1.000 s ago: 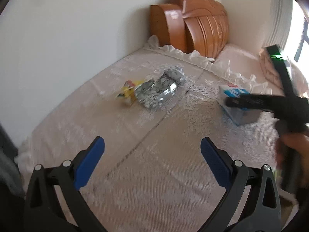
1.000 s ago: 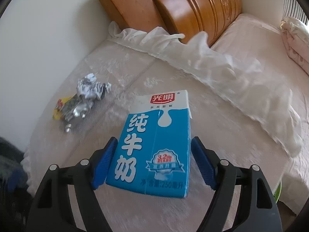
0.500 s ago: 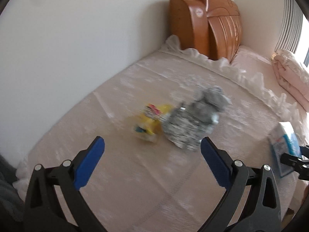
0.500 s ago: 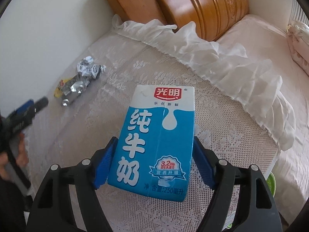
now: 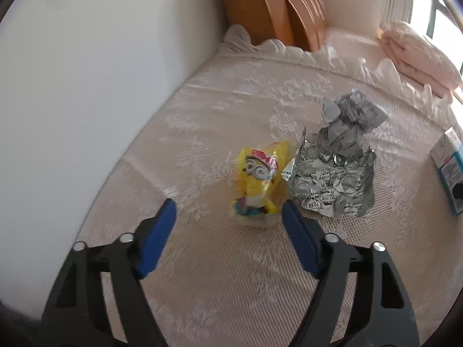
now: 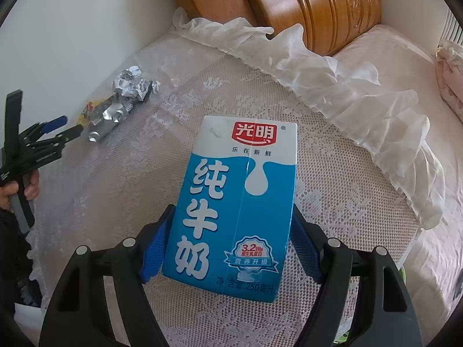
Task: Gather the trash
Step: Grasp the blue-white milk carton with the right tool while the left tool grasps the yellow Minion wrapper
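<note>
A yellow Minions snack wrapper [image 5: 259,182] lies on the lace bedspread [image 5: 231,274], with a crumpled silver foil wrapper [image 5: 335,162] touching its right side. My left gripper [image 5: 228,225] is open, its blue pads just short of the yellow wrapper. My right gripper [image 6: 231,245] is shut on a blue-and-white milk carton [image 6: 240,202], held above the bed. The carton also shows at the right edge of the left wrist view [image 5: 448,167]. The left gripper [image 6: 58,128] and the foil [image 6: 115,110] show in the right wrist view.
A white wall [image 5: 86,86] borders the bed on the left. A wooden headboard [image 6: 303,3] stands at the back behind a ruffled bedspread edge [image 6: 332,81]. Folded pink bedding [image 5: 416,55] lies at the far right. Something green [image 6: 403,271] sits below the bed's right edge.
My left gripper has swung left and moved close to the yellow wrapper and foil. My right gripper has lifted the milk carton a little and kept its grip.
</note>
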`<state>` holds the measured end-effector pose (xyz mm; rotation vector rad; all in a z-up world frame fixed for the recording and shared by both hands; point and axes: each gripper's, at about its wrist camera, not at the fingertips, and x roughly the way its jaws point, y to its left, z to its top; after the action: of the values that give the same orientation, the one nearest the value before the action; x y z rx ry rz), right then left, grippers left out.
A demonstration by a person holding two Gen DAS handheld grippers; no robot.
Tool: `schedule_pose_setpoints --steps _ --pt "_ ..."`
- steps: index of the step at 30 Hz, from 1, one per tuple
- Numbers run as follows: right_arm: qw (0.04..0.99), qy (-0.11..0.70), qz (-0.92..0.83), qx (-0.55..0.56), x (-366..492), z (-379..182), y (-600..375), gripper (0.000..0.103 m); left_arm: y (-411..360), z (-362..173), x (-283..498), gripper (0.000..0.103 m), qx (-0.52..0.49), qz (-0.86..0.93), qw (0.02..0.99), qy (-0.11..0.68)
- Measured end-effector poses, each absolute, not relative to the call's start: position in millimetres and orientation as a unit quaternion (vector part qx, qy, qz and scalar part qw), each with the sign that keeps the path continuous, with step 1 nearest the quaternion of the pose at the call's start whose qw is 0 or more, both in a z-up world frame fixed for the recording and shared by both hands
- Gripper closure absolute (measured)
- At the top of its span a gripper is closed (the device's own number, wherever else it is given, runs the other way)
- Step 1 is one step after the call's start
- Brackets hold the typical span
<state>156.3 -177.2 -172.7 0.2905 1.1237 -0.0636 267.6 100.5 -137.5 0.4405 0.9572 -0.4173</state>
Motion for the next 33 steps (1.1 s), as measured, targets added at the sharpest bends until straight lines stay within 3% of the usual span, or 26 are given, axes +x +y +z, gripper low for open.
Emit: schedule_pose_setpoints --steps 10,12,15,23,31,33 --pt "0.832 0.536 -0.053 0.131 159.4 -172.8 -173.2 0.026 87.1 -150.9 286.4 0.049 0.197 -0.235 0.837 0.453" --pt "0.832 0.536 -0.055 0.131 159.5 -173.0 -174.4 0.026 84.4 -153.2 289.1 0.06 0.188 -0.239 0.837 0.455" --pt "0.832 0.537 -0.057 0.129 161.2 -173.6 -173.6 0.026 85.6 -155.2 290.6 0.063 0.17 -0.229 0.841 0.46" --pt "0.829 0.538 -0.06 0.142 158.9 -172.1 -172.3 0.013 98.8 -149.0 285.4 0.076 0.118 -0.185 0.854 0.472" --pt "0.834 0.528 -0.08 0.141 156.2 -167.4 -172.5 0.013 116.0 -130.9 267.2 0.077 0.078 -0.152 0.871 0.46" --pt "0.834 0.528 -0.086 0.133 157.2 -167.6 -170.9 0.023 118.6 -124.5 258.7 0.077 0.072 -0.145 0.873 0.46"
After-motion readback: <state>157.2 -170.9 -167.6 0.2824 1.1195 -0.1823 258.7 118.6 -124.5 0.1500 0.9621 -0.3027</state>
